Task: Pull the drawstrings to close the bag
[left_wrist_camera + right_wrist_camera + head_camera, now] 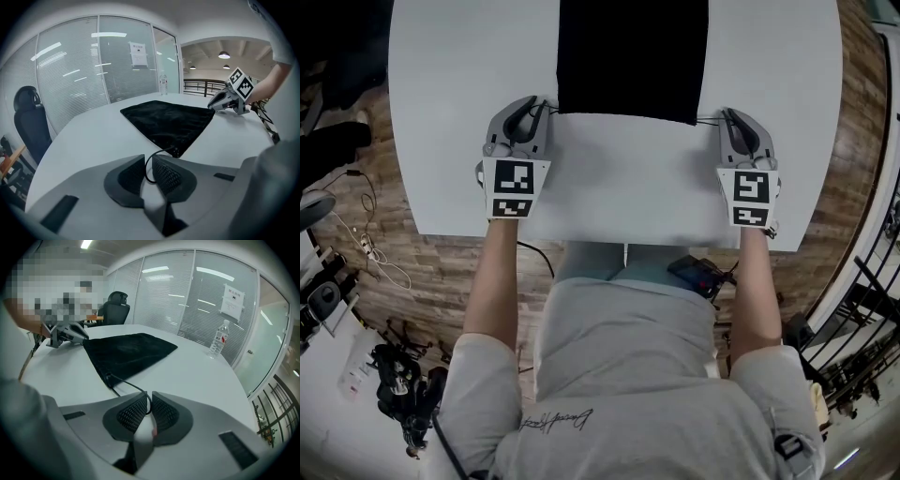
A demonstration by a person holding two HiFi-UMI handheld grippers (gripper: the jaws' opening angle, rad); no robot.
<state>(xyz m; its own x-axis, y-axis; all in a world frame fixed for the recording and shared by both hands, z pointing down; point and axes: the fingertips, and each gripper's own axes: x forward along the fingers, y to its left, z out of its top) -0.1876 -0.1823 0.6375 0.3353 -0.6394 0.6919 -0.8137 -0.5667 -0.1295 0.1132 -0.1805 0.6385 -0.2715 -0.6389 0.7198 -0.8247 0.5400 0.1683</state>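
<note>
white table [619, 192], black bag [633, 56] flat at far middle, left gripper [534, 105] at bag's near-left corner, right gripper [727, 114] at near-right corner, thin drawstring [709, 120] running to the right gripper, wood-look floor [830, 234], loose cables [375, 251] at left

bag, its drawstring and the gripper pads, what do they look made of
Bag: soft black cloth, likely velvet or suede-like; matte, faintly fuzzy, lying limp and flat. Drawstring: thin black cord, probably braided or synthetic; it curves loosely. Gripper pads: dark, probably rubber or soft plastic, with a fine dimpled grid.
</note>
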